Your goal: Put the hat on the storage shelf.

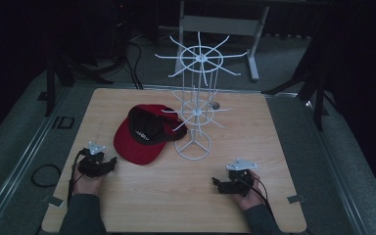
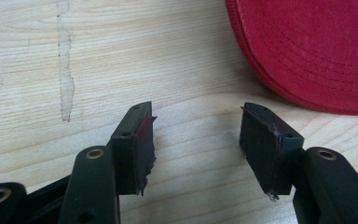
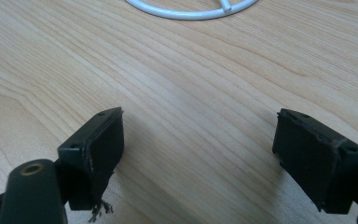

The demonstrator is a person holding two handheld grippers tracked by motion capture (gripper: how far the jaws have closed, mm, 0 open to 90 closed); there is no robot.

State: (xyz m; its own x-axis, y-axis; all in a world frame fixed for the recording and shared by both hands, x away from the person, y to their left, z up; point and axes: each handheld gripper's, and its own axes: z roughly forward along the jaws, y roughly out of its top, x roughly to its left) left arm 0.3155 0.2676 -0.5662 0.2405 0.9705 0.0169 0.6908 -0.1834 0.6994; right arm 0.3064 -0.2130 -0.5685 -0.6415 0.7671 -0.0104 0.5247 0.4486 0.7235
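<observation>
- On the wooden table (image 1: 142, 196), a red cap (image 1: 144, 134) is lying upside down, brim toward the person, its far edge tucked just beside the white wire rack (image 1: 196, 105) and partly under the rack's lower arms.
- The left gripper (image 1: 108, 165) is resting low near the table's front-left, jaws standing apart with nothing between them; in the left gripper view (image 2: 196, 135) the cap's brim (image 2: 307, 51) is sitting just ahead and to one side, not touching.
- The right gripper (image 1: 217, 184) is sitting at the front-right, jaws spread wide and empty; in the right gripper view (image 3: 198, 144) the rack's round base ring (image 3: 191, 11) is showing ahead, well apart from the jaws.
- Judged work in hand: picking the cap up and hanging it on the rack, with the left gripper nearest to it.
- Risk: the brim is lying flat on the wood, so a jaw may skid over it instead of getting under, pushing the cap into the rack.
- Risk: the rack looks light and top-heavy; a cap dragged against its arms, or a snagged strap, could be tipping it or sliding it.
- Risk: the pads on both grippers are looking frayed at the edges, so the hold on cloth may be slipping mid-lift.
- Risk: the right gripper is standing far from the base, so it is not steadying the rack.
</observation>
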